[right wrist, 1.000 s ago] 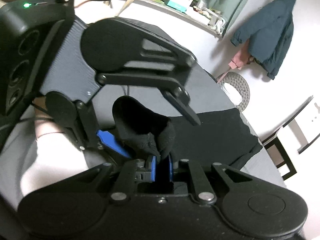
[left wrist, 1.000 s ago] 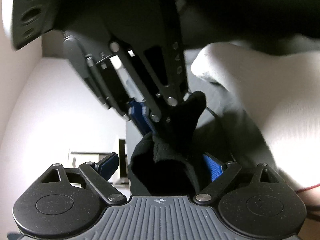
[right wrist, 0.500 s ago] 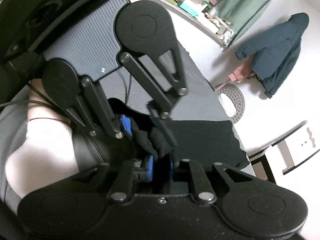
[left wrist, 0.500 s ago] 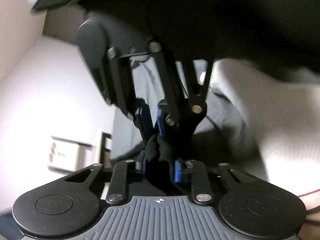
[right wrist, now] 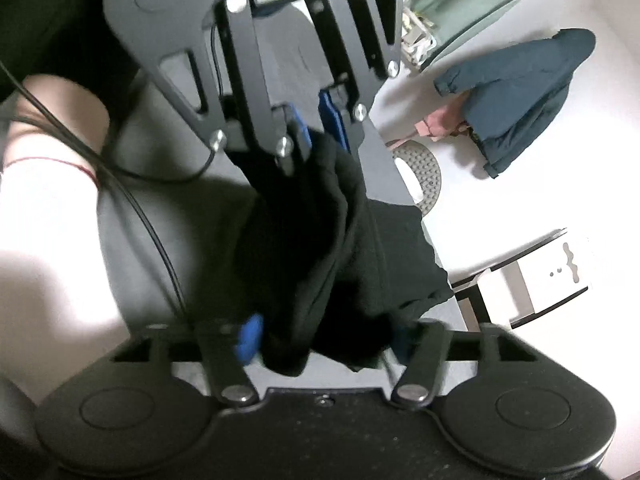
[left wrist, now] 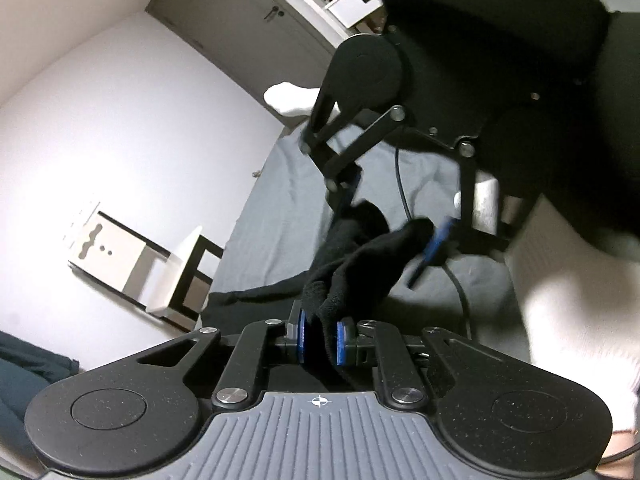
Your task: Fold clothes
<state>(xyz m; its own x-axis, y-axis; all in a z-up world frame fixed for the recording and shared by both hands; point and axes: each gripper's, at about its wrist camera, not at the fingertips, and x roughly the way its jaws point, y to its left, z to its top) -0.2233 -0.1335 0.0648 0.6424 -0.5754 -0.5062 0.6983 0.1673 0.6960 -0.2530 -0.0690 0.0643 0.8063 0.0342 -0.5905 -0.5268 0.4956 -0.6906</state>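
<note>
Left hand-held gripper (left wrist: 320,338) with blue pads clamped tight on a bunched black garment (left wrist: 356,264), right hand-held gripper (right wrist: 324,340) spread wide with the garment's folds between its fingers, garment lifted over grey bed (left wrist: 280,208)

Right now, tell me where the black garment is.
The black garment is pinched in the left hand-held gripper, stretching to the open right hand-held gripper above the grey bedsheet.
</note>
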